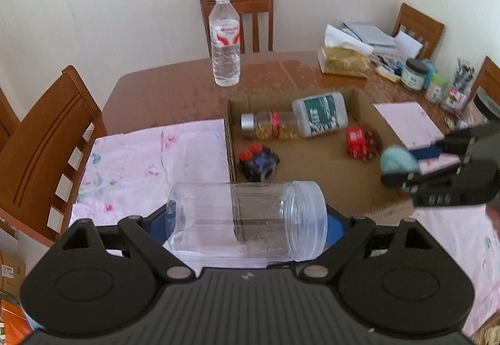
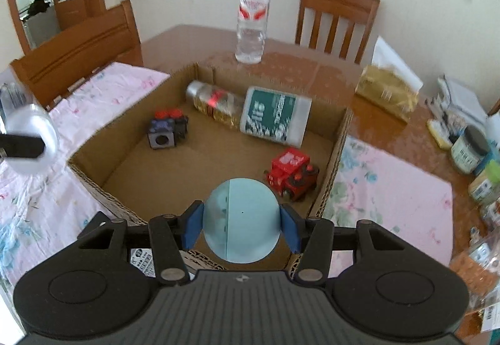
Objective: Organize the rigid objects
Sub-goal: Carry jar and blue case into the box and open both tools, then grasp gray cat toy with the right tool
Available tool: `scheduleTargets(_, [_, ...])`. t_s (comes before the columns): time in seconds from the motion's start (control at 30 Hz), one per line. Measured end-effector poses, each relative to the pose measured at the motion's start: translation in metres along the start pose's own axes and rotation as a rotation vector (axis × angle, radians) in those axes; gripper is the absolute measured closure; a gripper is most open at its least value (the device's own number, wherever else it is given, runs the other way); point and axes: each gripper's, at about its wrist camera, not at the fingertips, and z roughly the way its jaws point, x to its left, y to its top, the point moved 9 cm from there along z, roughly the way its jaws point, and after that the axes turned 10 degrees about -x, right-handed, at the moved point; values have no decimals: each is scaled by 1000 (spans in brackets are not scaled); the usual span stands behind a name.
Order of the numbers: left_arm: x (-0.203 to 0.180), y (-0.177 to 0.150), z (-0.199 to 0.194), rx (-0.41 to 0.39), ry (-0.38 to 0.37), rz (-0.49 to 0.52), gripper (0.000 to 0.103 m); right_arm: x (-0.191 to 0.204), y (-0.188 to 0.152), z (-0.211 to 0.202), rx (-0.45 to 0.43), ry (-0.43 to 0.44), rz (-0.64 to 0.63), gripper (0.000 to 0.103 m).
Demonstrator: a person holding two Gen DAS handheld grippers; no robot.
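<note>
Your left gripper [image 1: 247,220] is pinching a clear plastic jar [image 1: 247,220] lying sideways between its blue pads, open mouth toward the right; beneath it lies the pink floral cloth [image 1: 150,164] covering the counter [image 1: 175,89]; just ahead and to the right of that gripper the cardboard box [image 2: 93,170] is sitting with its near-left corner close to the jar. Inside the box, ahead of your right gripper [image 2: 241,224], a dark cube toy with red knobs [image 2: 167,132] is resting toward the left; beyond it a silver-capped bottle of yellow capsules [image 2: 212,106] is lying on its side, touching a white bottle with a green label [image 2: 276,121] to its right; a red toy train [image 2: 292,173] is sitting just ahead and right of the gripper. Your right gripper is clamping a pale blue ball [image 2: 241,224] between its pads, hanging over the box's near edge; far ahead an upright water bottle [image 2: 251,17] is standing on the bare counter.
</note>
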Motion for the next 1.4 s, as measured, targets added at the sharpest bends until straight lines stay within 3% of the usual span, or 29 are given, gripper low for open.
scheduleTargets(0.1, [-1,5,5,-4,2,-5,12,-3,-6,7,22,-15,5,45])
scheduleTargets(0.13, [-1,6,6,-4,0,-3,12,-5,-6,7,20,-17,17,40])
scheduleTargets(0.17, [-3,7,8,-5,-2,-1,12,-7,-5,5,12,-17,30,25])
scheduleTargets(0.27, [-7,11,13,-6,-12,11,12,-8,2,-8,-39,-29,52,0])
scheduleTargets(0.63, [-37,31,39,-27,-58,70,12,-9,-1,-53,-96,-121,87,0])
scheduleTargets(0.7, [-40,33,44,-45,-58,67,8,-12,-4,-58,-96,-135,95,0])
scheduleTargets(0.73, [-40,33,47,-52,-55,67,0,-13,-6,-60,-95,-143,99,0])
scheduleTargets(1.17, [-24,0,36,-26,-29,45,0,-15,-36,-65,-52,-173,155,0])
scheduleTargets(1.4, [-5,-31,23,-5,44,12,0,0,-48,-56,-22,-150,192,0])
